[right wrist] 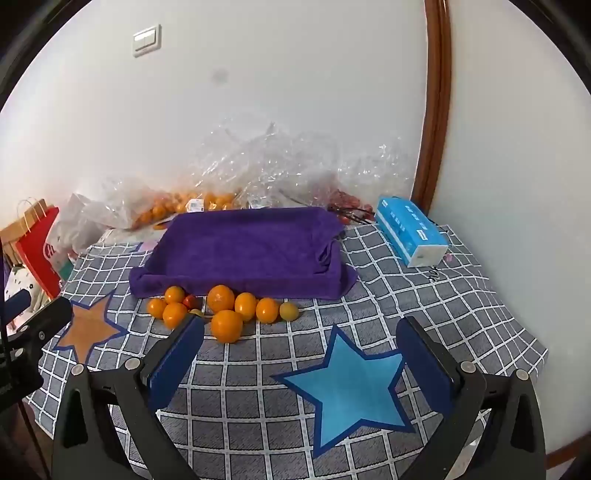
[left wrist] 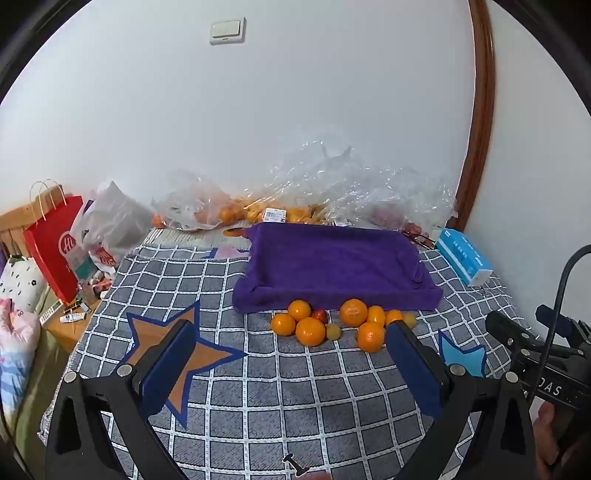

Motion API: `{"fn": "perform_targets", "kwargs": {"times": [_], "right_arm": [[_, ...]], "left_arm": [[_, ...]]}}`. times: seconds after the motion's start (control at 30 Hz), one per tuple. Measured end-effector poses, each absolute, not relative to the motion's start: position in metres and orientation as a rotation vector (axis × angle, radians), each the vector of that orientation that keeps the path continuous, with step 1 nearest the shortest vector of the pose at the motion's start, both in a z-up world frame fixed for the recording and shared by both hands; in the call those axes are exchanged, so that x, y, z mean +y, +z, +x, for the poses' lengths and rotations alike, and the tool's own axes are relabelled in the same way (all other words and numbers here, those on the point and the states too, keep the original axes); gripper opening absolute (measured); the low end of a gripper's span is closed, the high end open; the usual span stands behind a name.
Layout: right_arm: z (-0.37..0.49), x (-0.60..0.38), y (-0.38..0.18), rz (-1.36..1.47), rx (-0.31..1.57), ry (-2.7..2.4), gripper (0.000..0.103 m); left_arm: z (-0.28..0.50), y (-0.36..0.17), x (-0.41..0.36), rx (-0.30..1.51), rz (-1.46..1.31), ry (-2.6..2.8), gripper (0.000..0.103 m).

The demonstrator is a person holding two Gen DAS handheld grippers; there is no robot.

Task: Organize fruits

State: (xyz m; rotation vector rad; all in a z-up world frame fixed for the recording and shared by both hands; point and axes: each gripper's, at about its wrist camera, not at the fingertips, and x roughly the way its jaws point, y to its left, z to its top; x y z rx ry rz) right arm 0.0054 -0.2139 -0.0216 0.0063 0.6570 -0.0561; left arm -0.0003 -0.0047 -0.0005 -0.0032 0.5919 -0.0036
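A plain white wall [left wrist: 295,110] fills the back of the room, evenly lit, with a pale light switch [left wrist: 227,31] mounted high on it. A curved brown wooden frame [right wrist: 436,103], perhaps a door or mirror edge, runs up the wall on the right. Below lies a grey checked cloth [left wrist: 280,402] with sewn-on stars, and at far left a wooden headboard [left wrist: 18,218] seems to stand behind patterned bedding [left wrist: 16,332].

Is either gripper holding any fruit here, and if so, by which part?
Nothing is held. The left gripper and right gripper are both open and empty.
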Motion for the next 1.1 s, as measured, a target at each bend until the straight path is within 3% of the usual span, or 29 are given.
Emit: {"fn": "perform_targets", "kwargs": {"times": [1.1], "right_arm": [[0.002, -0.215, -0.023, 0.021, 0.674, -0.053, 0.103]], "left_arm": [[0.013, -0.012, 0.006, 0.654, -0.062, 0.004, 0.103]]}}
